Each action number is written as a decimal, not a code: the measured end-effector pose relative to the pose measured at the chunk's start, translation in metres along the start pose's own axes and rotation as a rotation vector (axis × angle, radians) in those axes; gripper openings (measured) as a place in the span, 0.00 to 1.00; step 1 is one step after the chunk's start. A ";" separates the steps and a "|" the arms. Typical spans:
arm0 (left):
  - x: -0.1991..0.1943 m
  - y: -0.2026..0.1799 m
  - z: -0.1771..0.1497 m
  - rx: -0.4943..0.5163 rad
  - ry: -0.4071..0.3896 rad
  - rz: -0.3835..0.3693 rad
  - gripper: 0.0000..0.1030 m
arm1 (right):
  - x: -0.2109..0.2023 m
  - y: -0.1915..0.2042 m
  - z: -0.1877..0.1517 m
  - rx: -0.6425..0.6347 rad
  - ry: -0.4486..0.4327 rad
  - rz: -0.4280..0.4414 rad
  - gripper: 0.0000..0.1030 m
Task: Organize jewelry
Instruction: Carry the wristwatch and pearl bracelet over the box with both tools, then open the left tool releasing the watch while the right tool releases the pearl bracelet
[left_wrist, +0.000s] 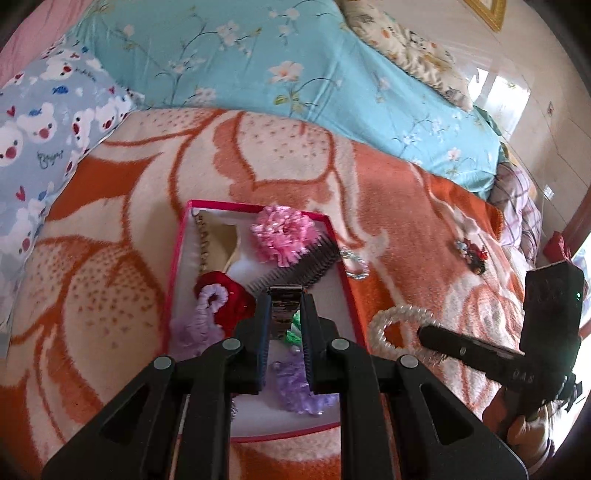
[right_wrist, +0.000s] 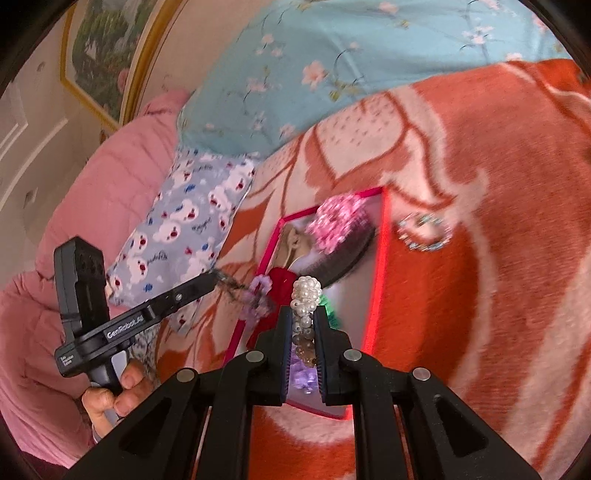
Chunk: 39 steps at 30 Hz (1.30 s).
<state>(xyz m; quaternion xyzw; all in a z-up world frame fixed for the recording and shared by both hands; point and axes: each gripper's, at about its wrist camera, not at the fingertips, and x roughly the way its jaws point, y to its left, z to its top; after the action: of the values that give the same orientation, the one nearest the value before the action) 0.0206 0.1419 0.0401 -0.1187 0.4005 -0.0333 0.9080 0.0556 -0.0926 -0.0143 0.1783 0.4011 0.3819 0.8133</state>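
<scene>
Grippers both busy over the red-rimmed white cardboard box (left_wrist: 349, 291): left gripper (left_wrist: 286, 295) clamps a metal clip (left_wrist: 282, 306). Right gripper (right_wrist: 303, 314) pinches a white pearl-bead bracelet (right_wrist: 306, 295).

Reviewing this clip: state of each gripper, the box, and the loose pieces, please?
Left gripper: shut on a metal clip.
Right gripper: shut on a pearl bracelet.
Box: open, lid off, partly filled.
Pink scrunchie: lying in box.
Comb: in box, against rim.
Clear bracelet: on blanket, outside box.

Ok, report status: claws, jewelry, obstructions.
Left claw shut on metal clip. Right claw shut on pearl bracelet. Both over red box. Nothing blocking.
</scene>
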 end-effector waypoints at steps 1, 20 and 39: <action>0.001 0.002 0.000 -0.001 -0.003 0.004 0.13 | 0.005 0.003 -0.001 -0.004 0.008 0.004 0.10; 0.031 0.029 -0.069 -0.002 0.130 0.026 0.13 | 0.080 -0.004 -0.032 -0.021 0.171 -0.048 0.10; 0.047 0.031 -0.086 0.018 0.212 0.045 0.13 | 0.090 -0.006 -0.033 -0.044 0.199 -0.121 0.15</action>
<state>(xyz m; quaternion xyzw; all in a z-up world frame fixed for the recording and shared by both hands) -0.0120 0.1488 -0.0570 -0.0970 0.4967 -0.0288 0.8620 0.0671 -0.0281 -0.0848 0.0970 0.4812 0.3567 0.7948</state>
